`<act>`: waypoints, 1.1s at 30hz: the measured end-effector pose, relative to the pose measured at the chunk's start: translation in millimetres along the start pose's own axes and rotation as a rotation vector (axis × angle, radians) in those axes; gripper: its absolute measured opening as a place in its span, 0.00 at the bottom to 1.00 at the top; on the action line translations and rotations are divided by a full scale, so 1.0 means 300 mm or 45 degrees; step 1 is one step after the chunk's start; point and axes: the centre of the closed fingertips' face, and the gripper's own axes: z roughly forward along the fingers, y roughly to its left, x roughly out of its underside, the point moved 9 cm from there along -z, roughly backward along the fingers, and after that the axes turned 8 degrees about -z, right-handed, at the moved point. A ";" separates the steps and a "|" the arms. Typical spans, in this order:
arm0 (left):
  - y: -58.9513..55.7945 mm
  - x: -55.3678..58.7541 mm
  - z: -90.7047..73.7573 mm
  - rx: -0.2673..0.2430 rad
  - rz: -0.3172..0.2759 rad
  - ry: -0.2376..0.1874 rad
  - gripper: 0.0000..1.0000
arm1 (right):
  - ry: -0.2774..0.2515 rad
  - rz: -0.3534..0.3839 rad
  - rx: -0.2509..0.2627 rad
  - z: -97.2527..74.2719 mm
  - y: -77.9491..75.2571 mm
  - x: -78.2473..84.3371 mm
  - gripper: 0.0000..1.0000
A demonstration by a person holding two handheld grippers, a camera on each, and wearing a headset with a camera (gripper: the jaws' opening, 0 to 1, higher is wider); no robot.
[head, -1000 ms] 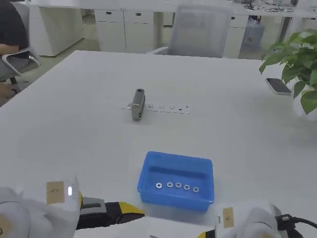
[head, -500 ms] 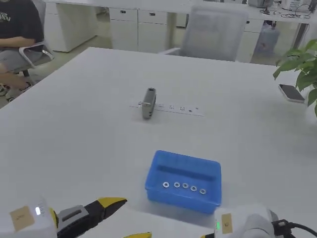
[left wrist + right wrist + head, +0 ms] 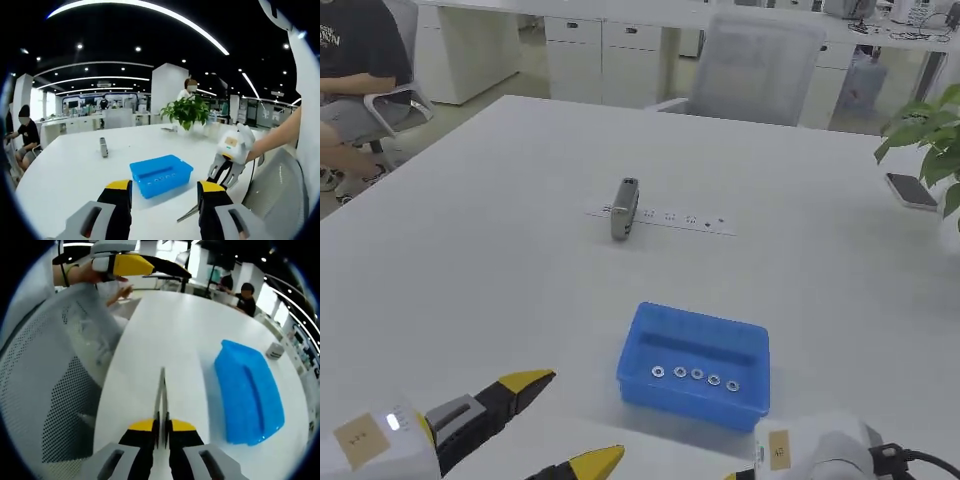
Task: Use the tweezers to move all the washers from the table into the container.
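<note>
- My right gripper [image 3: 161, 427] clamps thin silver metal tweezers [image 3: 161, 392], lower centre; left gripper [image 3: 164, 192] gapes empty.
- Five small silver washers [image 3: 696, 374] sit rowed inside the blue plastic container [image 3: 700, 318], lower centre.
- Light, stiff, slippery, I judge: pinch a ring's rim.

open-plan office, big white worktop [image 3: 470, 250] with inset power sockets [image 3: 675, 218], grey mesh chair [image 3: 755, 65] far side, white drawer cabinets [image 3: 590, 60] behind, potted plant [image 3: 187, 110] right, ceiling strip lights [image 3: 100, 77]
</note>
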 end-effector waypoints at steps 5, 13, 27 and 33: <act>0.002 -0.002 -0.001 0.013 -0.026 -0.011 0.53 | -0.111 0.104 0.127 -0.054 0.003 -0.006 0.12; 0.027 -0.029 -0.020 -0.058 -0.144 -0.125 0.60 | -0.540 0.460 0.598 -0.309 0.044 0.002 0.36; 0.020 -0.042 -0.020 -0.104 -0.207 -0.232 0.87 | -0.869 0.752 1.233 -0.625 0.129 0.122 0.97; 0.019 -0.045 -0.022 -0.118 -0.192 -0.254 0.99 | -0.849 0.760 1.255 -0.619 0.151 0.101 0.99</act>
